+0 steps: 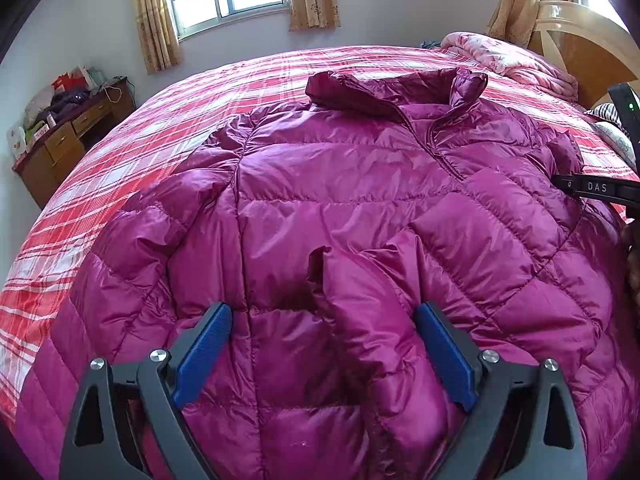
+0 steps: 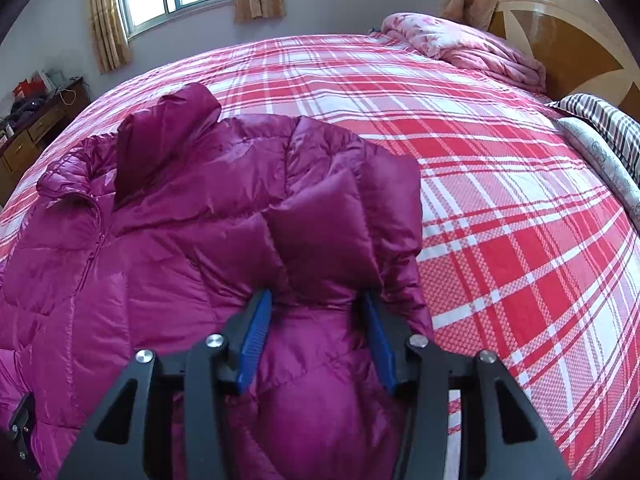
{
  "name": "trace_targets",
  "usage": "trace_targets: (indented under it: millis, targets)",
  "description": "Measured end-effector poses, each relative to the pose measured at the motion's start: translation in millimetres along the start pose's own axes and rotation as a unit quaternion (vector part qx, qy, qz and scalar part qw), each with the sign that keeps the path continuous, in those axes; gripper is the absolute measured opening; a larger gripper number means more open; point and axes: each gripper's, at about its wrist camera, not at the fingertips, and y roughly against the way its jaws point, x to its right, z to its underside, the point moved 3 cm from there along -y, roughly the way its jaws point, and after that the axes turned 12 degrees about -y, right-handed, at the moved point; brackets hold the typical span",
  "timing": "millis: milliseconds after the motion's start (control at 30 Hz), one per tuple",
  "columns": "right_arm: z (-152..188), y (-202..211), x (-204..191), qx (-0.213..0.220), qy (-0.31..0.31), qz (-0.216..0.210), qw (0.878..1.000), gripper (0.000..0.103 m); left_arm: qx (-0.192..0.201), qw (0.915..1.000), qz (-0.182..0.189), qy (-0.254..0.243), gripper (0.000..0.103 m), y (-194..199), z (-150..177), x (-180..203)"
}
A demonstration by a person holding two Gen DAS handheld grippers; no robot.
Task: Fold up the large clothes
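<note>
— What is being shown from the left wrist?
— A magenta quilted puffer jacket [image 1: 360,200] is being displayed spread across the red plaid bed [image 1: 160,128], the left gripper [image 1: 322,316] being held wide apart above it.
— And the right wrist?
— A folded sleeve [image 2: 320,220] is being pinched by the right gripper [image 2: 316,300].

One jacket [image 1: 360,208], two tongs [image 1: 324,320]
</note>
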Motion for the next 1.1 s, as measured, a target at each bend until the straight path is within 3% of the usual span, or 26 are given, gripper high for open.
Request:
trace_targets:
  millis: [67, 133, 200, 233, 367, 433, 700, 767, 933, 1100]
  targets:
    - [-1.2, 11.0, -4.2, 0.004, 0.002, 0.013, 1.0, 0.051, 0.0, 1.0, 0.002, 0.001, 0.094, -0.9, 0.7, -0.5]
    - [4.2, 34.2, -11.0, 0.012, -0.004, -0.005, 1.0, 0.053, 0.0, 1.0, 0.006, 0.005, 0.094, -1.6, 1.3, -2.9]
    - [18.3, 56.6, -24.0, 0.02, 0.003, -0.033, 0.999, 0.073, 0.0, 0.9999, 0.008, 0.007, 0.095, -3.6, 0.3, -3.5]
    - [29.7, 66.9, -32.6, 0.024, 0.012, -0.05, 0.998, 0.076, 0.0, 0.9999, 0.009, 0.007, 0.095, -3.7, 0.5, -4.4]
    - [68.0, 61.9, -59.5, 0.002, 0.05, -0.068, 0.996, 0.075, 0.001, 0.9999, 0.013, 0.01, 0.095, -1.6, 2.1, -4.0]
    - [82.5, 50.7, -64.0, 0.004, 0.059, -0.055, 0.997, 0.074, 0.003, 0.9997, 0.019, 0.015, 0.095, -0.9, 2.8, -5.8]
    - [87.6, 41.2, -64.6, 0.017, 0.074, -0.039, 0.996, 0.076, 0.025, 0.9984, 0.037, 0.035, 0.095, 27.2, 17.6, -22.6]
    - [87.0, 41.5, -62.9, 0.017, 0.072, -0.042, 0.996, 0.076, 0.045, 0.9988, 0.012, 0.013, 0.095, 50.7, 29.5, -30.0]
    - [89.5, 43.4, -63.3, 0.021, 0.073, -0.041, 0.996, 0.076, 0.076, 0.9916, -0.099, -0.034, 0.095, 102.4, 68.9, -72.8]
    - [90.9, 44.6, -64.3, 0.026, 0.074, -0.036, 0.996, 0.078, 0.067, 0.9856, -0.155, 0.008, 0.095, 137.7, 121.4, -133.0]
